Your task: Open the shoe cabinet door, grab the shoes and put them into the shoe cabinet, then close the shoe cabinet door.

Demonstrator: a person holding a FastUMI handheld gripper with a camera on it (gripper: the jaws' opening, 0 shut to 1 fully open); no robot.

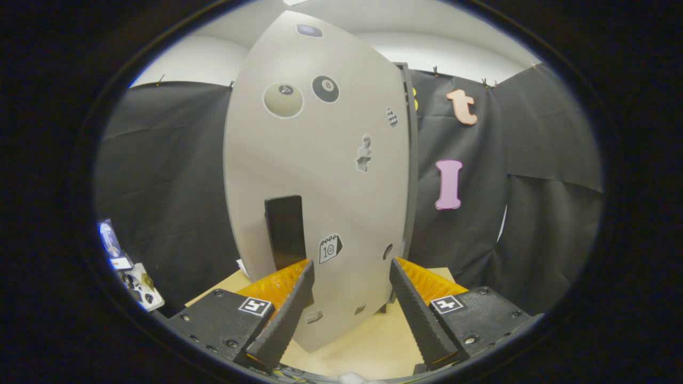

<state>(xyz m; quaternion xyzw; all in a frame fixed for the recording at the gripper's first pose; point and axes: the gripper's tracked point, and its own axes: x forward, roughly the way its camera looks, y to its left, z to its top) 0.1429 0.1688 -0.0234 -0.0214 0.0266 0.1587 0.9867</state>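
Item: cabinet door [320, 176], grey, stiff flat panel, standing upright on the wooden table [373, 346] just ahead of the fingers. Black handle [285, 232] is offering the likeliest hold. Gripper [352, 298] is hovering with jaws spread, gripping nothing.

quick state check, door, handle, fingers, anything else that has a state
shoe cabinet door: shut or nearly so, upright, just ahead of the fingers
black handle: on the door, not gripped, just beyond the left fingertip
gripper: open, fingers spread apart, holding nothing
wooden board: flat under the cabinet, bare between the fingers
shoes: cannot tell from this view
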